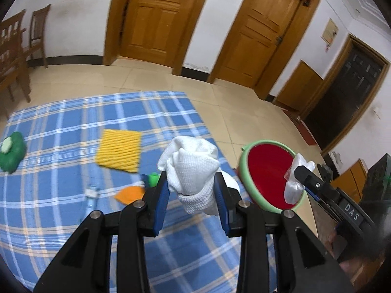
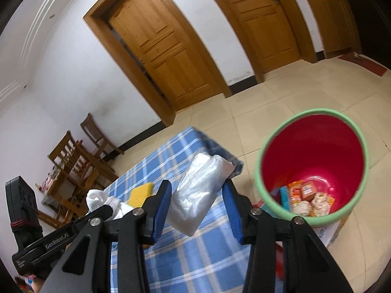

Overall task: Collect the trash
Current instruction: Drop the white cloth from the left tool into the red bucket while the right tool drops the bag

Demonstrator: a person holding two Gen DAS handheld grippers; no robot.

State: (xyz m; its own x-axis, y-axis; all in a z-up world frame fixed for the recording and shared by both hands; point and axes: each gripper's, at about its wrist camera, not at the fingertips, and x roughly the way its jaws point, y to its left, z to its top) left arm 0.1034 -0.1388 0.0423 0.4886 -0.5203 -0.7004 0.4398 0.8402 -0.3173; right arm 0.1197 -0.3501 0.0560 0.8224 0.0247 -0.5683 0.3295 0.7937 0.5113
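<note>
I'm partway through: the bin [image 2: 312,168] already has several wrappers and snack packets at its bottom, and 2 more pieces are in hand. My left gripper [image 1: 193,190] is clamped on a crumpled white cloth [image 1: 190,168], part-closed around the wad. My right gripper [image 2: 198,207] pinches a clear plastic bag [image 2: 200,188] between its pads — the bag juts forward, just left of the bin's green rim, not yet over the opening. Left on the plaid worktop [image 1: 73,131]: a yellow foam net [image 1: 119,150], an orange scrap [image 1: 130,194], a green wad [image 1: 11,152] (and something small and clear I can't identify).
</note>
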